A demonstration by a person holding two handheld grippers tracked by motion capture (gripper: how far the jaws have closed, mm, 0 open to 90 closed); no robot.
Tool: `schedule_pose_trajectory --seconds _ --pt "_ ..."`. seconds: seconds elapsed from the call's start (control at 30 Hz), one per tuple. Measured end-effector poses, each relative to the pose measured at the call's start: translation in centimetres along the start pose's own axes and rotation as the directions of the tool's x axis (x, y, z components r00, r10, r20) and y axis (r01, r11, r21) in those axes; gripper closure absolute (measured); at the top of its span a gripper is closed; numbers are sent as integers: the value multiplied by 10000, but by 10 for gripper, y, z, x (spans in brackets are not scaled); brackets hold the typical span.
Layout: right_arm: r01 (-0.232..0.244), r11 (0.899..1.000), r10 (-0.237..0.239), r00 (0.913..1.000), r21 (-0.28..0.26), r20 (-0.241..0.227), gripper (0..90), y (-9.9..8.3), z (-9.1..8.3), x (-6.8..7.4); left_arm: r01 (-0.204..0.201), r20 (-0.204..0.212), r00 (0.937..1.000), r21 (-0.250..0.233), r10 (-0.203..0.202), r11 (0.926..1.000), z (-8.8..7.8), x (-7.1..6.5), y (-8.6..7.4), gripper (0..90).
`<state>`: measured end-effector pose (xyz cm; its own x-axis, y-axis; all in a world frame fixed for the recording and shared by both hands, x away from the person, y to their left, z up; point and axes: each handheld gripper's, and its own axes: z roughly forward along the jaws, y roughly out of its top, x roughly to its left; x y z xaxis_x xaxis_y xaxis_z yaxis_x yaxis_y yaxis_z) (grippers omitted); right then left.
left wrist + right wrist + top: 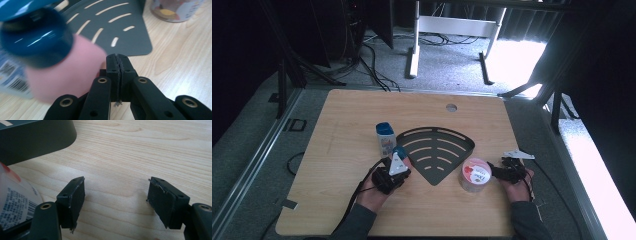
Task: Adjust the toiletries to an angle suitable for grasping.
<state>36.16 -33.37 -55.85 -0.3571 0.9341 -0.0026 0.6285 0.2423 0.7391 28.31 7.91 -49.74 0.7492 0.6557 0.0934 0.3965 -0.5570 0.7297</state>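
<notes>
My left gripper [403,159] rests low on the wooden table [342,200], just left of the dark fan-shaped slotted tray [435,150]. In the left gripper view its jaws [117,62] are shut together with nothing between them. A blurred pink object with a dark blue cap [37,40] lies close on their left; its cap [400,149] also shows from above. My right gripper [495,169] points at a clear jar with a pink lid [475,174]. In the right gripper view it [118,197] stands open over bare wood, with the jar [15,202] just left of it.
A white bottle with a blue cap [385,137] stands upright at the tray's left corner. The tray [120,30] lies ahead of the left jaws, the jar [175,10] beyond it. The table has a cable hole [451,107] near its far edge.
</notes>
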Motion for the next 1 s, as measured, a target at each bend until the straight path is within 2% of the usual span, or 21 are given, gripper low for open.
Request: schedule_pose_trajectory --seconds 0.1,0.2,0.4,0.7,1.0 --pt "-1 10000 1 10000 0 1 298 0 0 0 -211 -100 9997 71 212 9998 8 -2 4 888" --pt "1 10000 -1 10000 0 -1 298 0 0 0 -59 -152 9999 61 60 10000 15 1 4 896" --pt "3 10000 -3 10000 0 -3 297 0 0 0 16 -365 9993 3 -16 10000 16 5 1 897" --pt "6 10000 -6 10000 1 -1 297 0 0 0 278 -729 9970 42 -274 9996 19 23 -3 896" --pt "5 10000 -5 10000 3 -3 297 0 0 0 536 -866 9948 13 -533 9986 19 33 -5 896"
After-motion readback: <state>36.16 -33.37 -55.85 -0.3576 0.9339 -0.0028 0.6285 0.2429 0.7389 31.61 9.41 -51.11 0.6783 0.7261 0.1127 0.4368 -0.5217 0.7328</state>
